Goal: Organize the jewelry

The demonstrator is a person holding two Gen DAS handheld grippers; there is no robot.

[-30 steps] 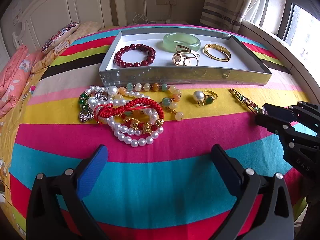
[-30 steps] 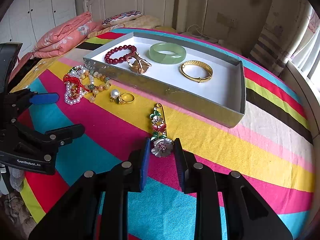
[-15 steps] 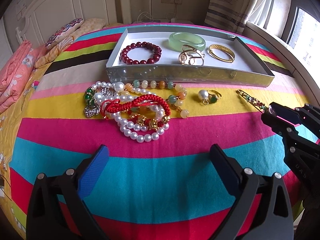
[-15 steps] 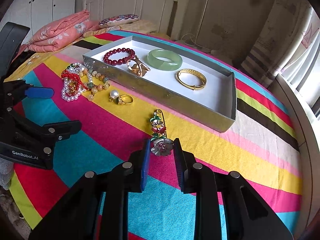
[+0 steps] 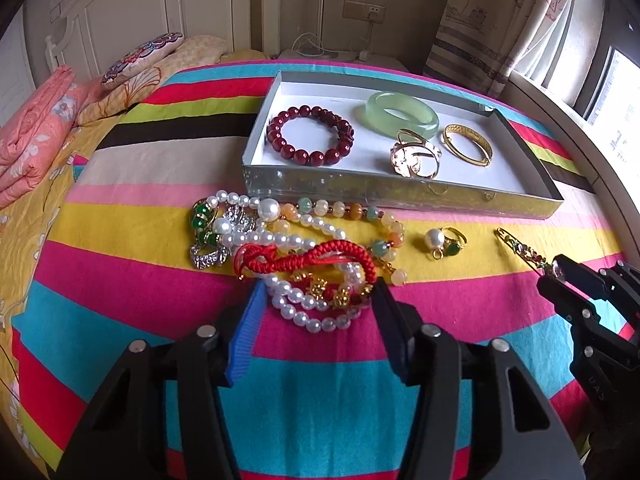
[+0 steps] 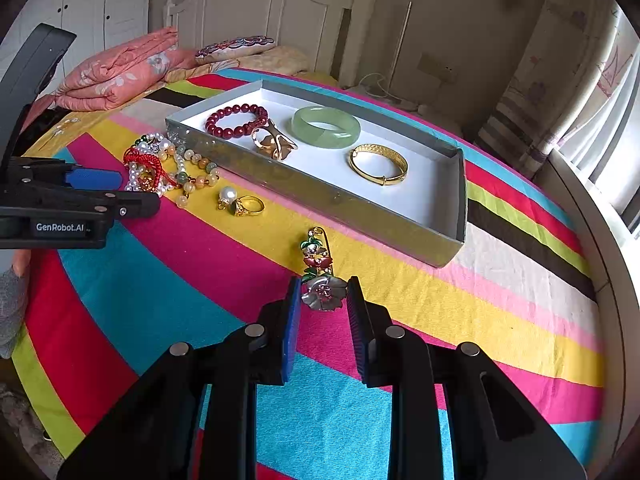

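A silver tray on the striped bed holds a red bead bracelet, a green jade bangle, a gold bangle and a gold ornament. A tangle of pearl strands and a red cord bracelet lies in front of the tray. My left gripper is open, its fingers on either side of the tangle's near edge. A pearl ring lies to the right. My right gripper is shut on the flower brooch, which rests on the bedspread.
Folded pink bedding and pillows lie at the far left by the headboard. A window ledge runs along the right side. The striped bedspread covers everything near me.
My left gripper has moved forward to the pearl tangle and narrowed around its near edge. My right gripper stays closed on the brooch, in about the same place.
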